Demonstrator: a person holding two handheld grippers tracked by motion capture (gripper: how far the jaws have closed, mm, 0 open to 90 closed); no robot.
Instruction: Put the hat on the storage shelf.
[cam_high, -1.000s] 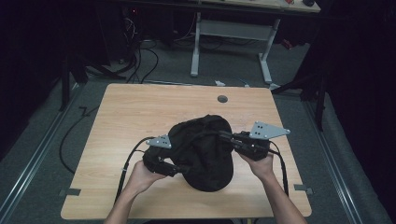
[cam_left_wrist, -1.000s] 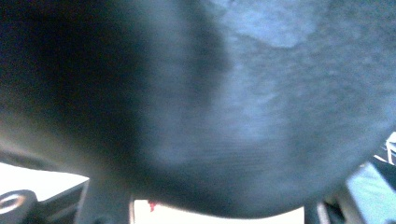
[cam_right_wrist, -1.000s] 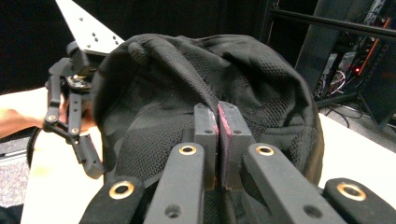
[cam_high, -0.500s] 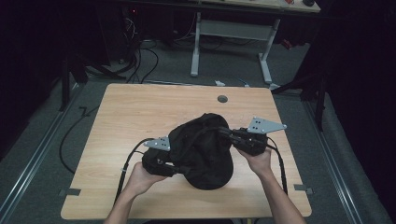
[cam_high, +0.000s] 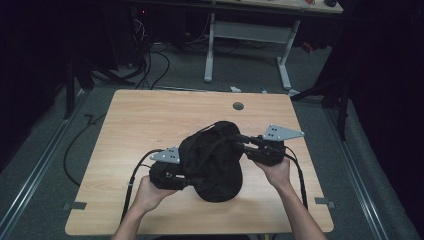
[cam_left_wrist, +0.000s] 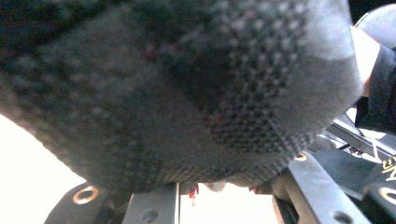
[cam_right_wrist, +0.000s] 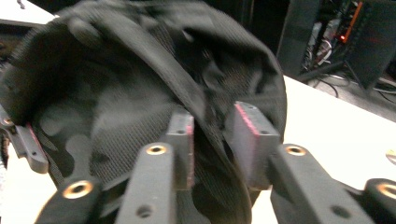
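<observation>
A black mesh bag (cam_high: 212, 160) lies bunched on the wooden table (cam_high: 150, 115) between the person's two hands. My left gripper (cam_high: 186, 176) reaches into it from the left. Its jaws have just been closing and are shut on the mesh, which hangs right over them in the left gripper view (cam_left_wrist: 187, 93). My right gripper (cam_high: 239, 141) meets the bag's upper right edge. Its jaws have just been opening. In the right gripper view, the bag's rim (cam_right_wrist: 205, 116) runs between the red-faced pads (cam_right_wrist: 250, 126) of the right gripper (cam_right_wrist: 212, 135), with a gap on either side.
A round cable hole (cam_high: 238, 106) sits near the table's far edge. Behind the table stand a second desk's white legs (cam_high: 210, 50) and loose cables on the floor (cam_high: 150, 55). Metal rails run along both sides of the floor.
The bag has drawn in slightly narrower and its folds have shifted. Both hands stay about where they were.
</observation>
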